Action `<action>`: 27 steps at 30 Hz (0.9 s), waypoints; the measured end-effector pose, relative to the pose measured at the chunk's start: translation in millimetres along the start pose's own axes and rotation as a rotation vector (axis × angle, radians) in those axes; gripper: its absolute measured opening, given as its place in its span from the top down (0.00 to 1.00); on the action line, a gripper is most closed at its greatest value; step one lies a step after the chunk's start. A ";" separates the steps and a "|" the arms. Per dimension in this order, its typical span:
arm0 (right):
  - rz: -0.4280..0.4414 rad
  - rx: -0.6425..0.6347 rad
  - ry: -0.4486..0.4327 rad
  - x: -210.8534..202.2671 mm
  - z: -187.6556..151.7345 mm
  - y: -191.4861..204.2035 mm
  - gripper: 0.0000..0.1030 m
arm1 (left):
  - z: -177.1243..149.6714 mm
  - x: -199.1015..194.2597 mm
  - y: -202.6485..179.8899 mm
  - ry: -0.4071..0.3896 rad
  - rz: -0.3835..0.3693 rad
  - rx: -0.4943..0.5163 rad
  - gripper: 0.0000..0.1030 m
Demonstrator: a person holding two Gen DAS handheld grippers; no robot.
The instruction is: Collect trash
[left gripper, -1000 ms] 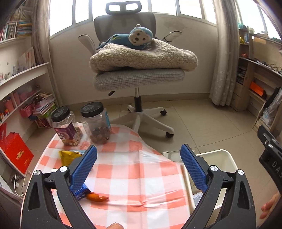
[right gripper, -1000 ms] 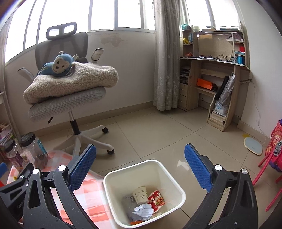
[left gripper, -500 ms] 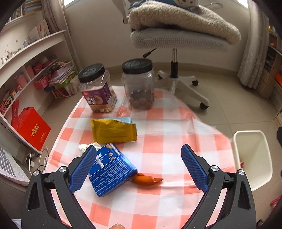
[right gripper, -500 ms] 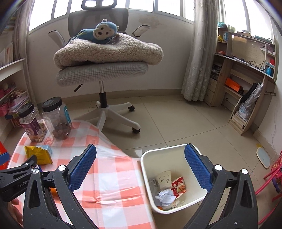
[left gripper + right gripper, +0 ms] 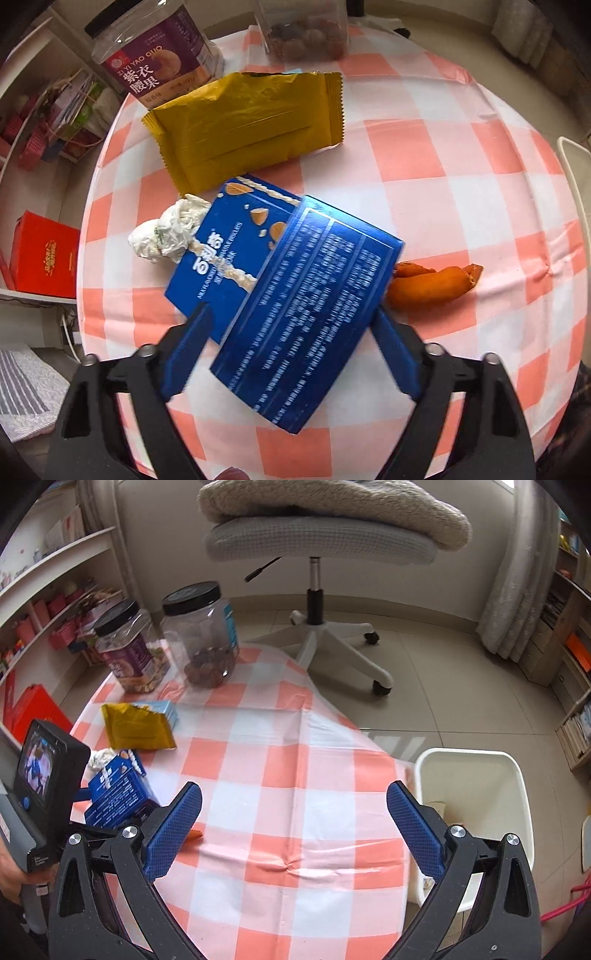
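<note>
The surface, covered by an orange-and-white checked cloth, still carries most of the trash, so by my reading the collecting is well short of finished. The white bin stands on the floor just off the surface's right edge; something pale shows inside it, too hidden to name. Two clear jars with black lids stand at the far edge and look like keepers, not trash.

Left to collect, largest first: the blue biscuit box, the yellow snack wrapper beyond it, the orange peel touching the box's right side, and the crumpled white tissue tucked against its left.

The left tool has its fingers spread to either side of the box's near end; whether they press it yet I cannot tell. The right tool hangs spread wide and empty over the bare middle of the cloth.

Between box and bin the cloth lies bare, giving an open path rightward. The box sits near the surface's left edge, with a red box on a shelf below.
</note>
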State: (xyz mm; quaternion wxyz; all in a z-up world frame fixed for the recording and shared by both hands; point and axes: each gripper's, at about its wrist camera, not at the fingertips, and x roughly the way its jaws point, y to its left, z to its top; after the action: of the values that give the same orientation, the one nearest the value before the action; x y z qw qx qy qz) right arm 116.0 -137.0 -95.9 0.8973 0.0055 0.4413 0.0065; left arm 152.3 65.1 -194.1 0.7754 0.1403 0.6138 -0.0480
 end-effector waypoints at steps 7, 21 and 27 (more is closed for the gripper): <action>0.163 -0.138 0.110 33.0 -5.6 38.1 0.07 | -17.6 -36.9 23.8 -0.076 -0.049 -0.060 0.45; 0.233 -0.472 0.248 79.3 -48.5 120.7 0.37 | -47.1 -115.1 99.1 -0.281 -0.136 -0.319 0.45; 0.221 -0.452 0.259 87.8 -56.3 130.0 0.70 | -52.6 -111.7 104.2 -0.274 -0.140 -0.340 0.45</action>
State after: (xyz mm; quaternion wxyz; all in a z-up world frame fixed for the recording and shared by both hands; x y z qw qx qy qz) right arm 124.1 -5.3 -197.8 0.8059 -0.1473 0.5363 0.2031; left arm 101.6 168.3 -80.7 0.8587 -0.0432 0.5103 -0.0159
